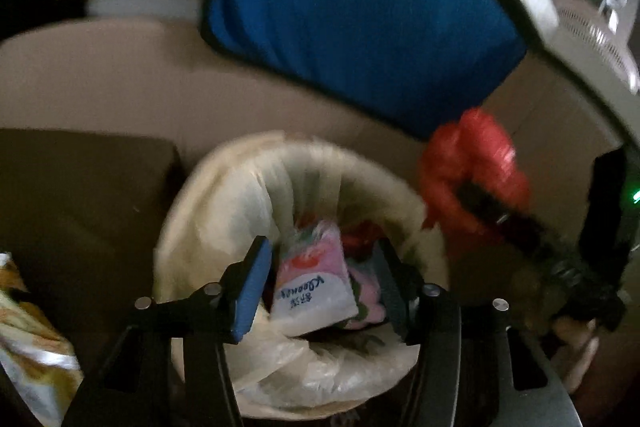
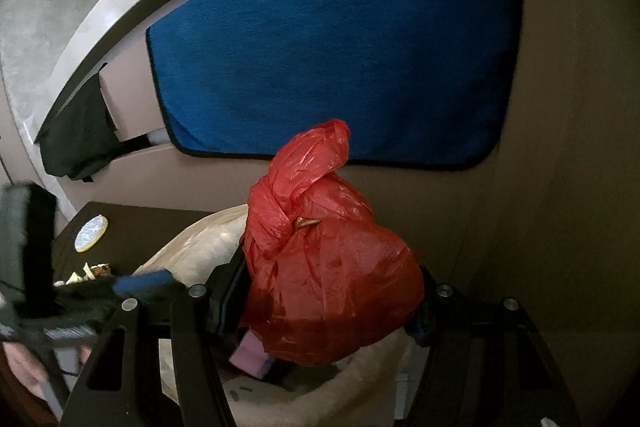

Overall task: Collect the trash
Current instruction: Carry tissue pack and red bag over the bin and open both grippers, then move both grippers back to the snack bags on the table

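Trash-dropping is our step: left hand-held gripper gapes around the pink-and-white tissue packet over the round white-lined bin, while our right hand-held gripper, clamped on the knotted red plastic bag, must release next.

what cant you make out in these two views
- Left wrist view: whether the left tool still touches the tissue pack; motion blur.
- Right wrist view: the bin interior, hidden by the red bag in the right tool.
- Left wrist view: yellow packet, cut off by the edge.
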The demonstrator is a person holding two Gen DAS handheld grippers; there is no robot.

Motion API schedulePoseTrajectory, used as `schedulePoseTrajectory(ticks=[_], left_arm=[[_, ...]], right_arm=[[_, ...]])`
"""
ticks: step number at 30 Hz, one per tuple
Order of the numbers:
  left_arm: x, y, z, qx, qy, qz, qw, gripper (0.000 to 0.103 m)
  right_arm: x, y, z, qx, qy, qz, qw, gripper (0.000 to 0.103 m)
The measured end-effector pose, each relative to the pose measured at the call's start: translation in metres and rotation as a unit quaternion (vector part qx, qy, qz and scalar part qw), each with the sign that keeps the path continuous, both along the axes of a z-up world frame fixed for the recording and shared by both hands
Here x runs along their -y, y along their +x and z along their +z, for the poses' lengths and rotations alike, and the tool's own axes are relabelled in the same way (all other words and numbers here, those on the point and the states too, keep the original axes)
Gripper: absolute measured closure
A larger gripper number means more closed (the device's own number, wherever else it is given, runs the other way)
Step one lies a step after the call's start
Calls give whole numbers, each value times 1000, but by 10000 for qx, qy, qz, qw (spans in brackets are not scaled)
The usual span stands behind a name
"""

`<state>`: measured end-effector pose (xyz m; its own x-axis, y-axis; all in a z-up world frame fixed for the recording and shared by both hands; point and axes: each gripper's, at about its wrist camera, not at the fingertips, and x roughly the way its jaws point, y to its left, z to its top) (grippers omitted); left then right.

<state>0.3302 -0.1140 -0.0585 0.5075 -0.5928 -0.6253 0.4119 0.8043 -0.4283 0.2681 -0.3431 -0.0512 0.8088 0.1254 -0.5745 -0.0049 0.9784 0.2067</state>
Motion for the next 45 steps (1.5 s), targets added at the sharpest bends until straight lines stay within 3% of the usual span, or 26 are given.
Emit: schedulePoseTrajectory(ticks=[7, 10, 12, 17, 21, 28, 35, 45], left_arm=[[-56, -18, 36, 252, -229, 633, 9974, 49], [-81, -32, 40, 323, -218, 781, 9962, 49], [-96, -38, 40, 373, -205, 857, 9954, 49], [-131, -48, 38, 418, -185, 1132, 9925, 49], [-158, -52, 33, 300, -372, 1377, 9893, 49], [-207, -76, 41, 532, -335, 1700, 9834, 49], [-277, -110, 42, 705, -122, 2288, 9708, 49], [-336, -125, 1, 173, 62, 2398, 9706, 49]], right_arm=[[-35, 22, -16, -183, 166, 465, 9986, 42], [-56, 46, -43, -890, 10, 708, 9935, 37], [-64, 47, -53, -1017, -125, 735, 9920, 30], [-63, 23, -33, -364, -234, 581, 9974, 9], [-59, 8, -2, 36, -211, 515, 9984, 8], [-86, -12, 31, 313, -733, 406, 9960, 9], [-142, -19, 30, 394, -659, 845, 9935, 12], [-229, -19, 2, 67, -364, 1999, 9791, 12]])
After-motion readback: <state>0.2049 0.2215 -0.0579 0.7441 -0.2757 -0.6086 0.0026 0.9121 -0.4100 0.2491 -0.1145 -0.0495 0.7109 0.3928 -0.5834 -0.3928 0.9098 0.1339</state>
